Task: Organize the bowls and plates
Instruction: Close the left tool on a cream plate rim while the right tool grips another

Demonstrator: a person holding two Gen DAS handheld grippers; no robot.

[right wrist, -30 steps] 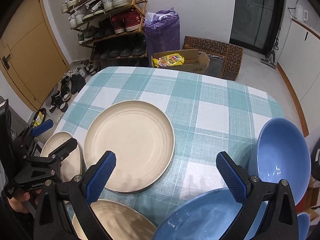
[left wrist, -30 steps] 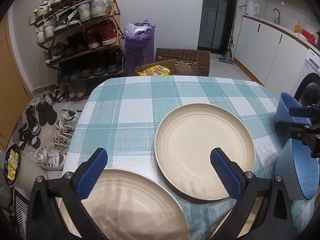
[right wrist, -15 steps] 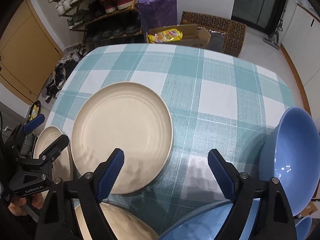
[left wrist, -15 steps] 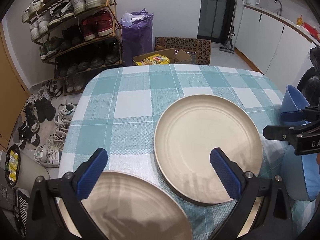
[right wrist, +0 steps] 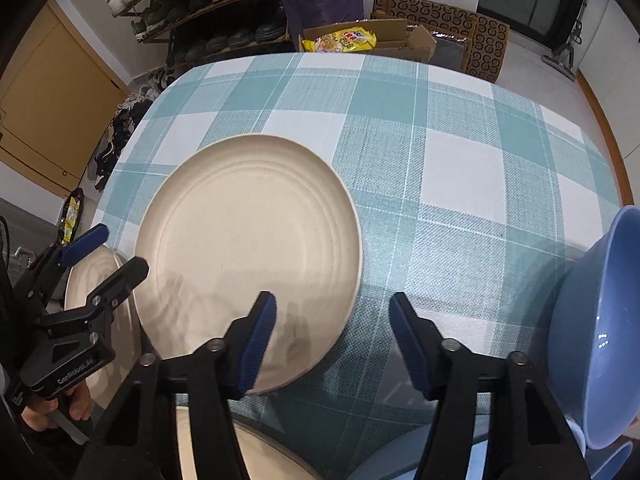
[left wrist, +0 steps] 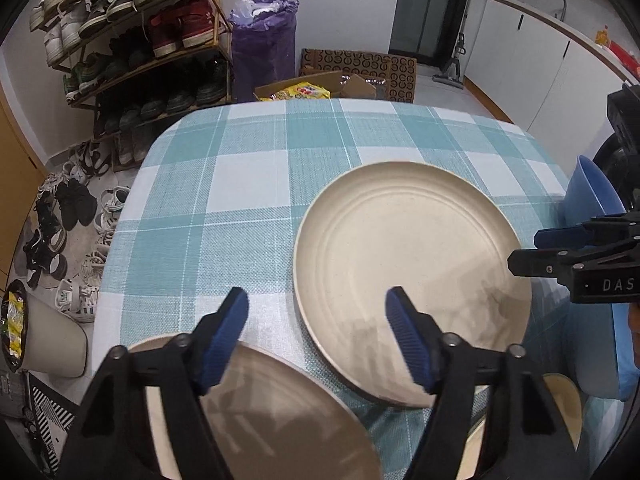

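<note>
Your left hand-held gripper [left wrist: 316,340] hangs with jaws apart and empty, over the gap between the near cream round plate [left wrist: 272,412] under it and the large cream ridged plate [left wrist: 408,272] ahead-right. Your right hand-held gripper [right wrist: 332,344] is also spread and empty, its left finger over that large plate's [right wrist: 248,236] near rim; by my read it's the nearer one. The blue bowl [right wrist: 592,328] sits at the right edge of the checked-cloth counter [right wrist: 460,160].

cream plate [right wrist: 248,236], blue bowl [right wrist: 596,328], tablecloth [right wrist: 460,168] (teal-white check)
</note>
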